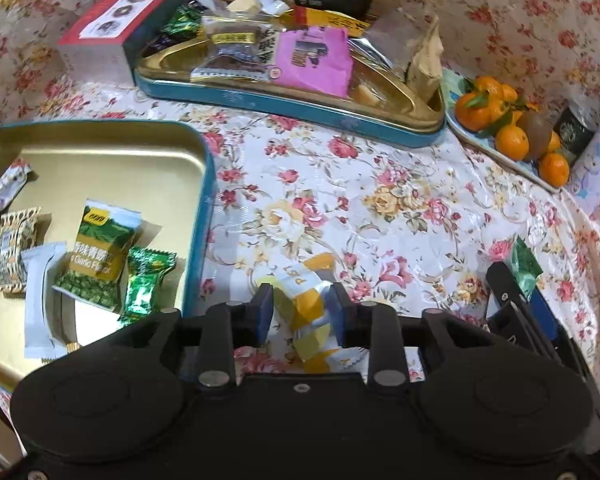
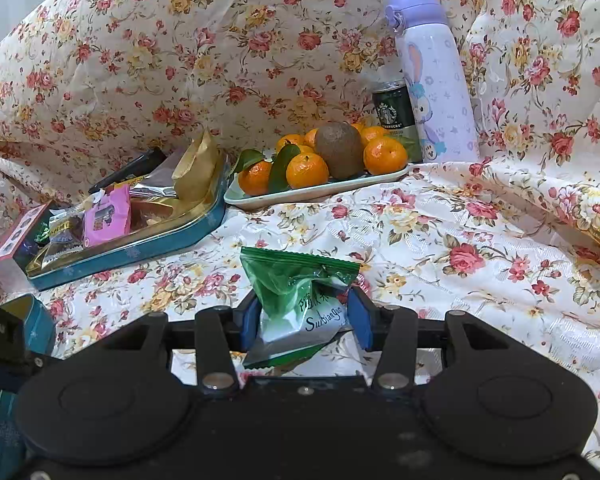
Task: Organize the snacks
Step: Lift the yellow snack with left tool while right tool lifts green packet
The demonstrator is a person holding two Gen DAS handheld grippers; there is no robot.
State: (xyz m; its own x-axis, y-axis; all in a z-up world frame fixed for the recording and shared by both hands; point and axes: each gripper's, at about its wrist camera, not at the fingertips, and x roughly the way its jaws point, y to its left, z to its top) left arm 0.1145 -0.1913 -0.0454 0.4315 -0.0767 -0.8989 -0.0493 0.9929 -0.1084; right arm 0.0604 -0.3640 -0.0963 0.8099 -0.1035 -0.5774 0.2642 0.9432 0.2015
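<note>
Black left tongs point down at the tabletop, which wears a shiny cloth with red and yellow flowers. Between their blue pads lies a yellow and white snack packet on the cloth; the pads stand a little spread, and I cannot tell if they touch it. Just to the left sits an open blue tin tray with a gold inside, holding a green pea packet, a shiny green candy and some white packets. Farther back is a second blue tin tray, piled with mixed snacks and a pink packet. The right tongs are pinching a green and white snack bag above the cloth. Behind them a pale plate holds small oranges and a brown kiwi. A dark green can and a purple bunny bottle stand beside the plate.
</note>
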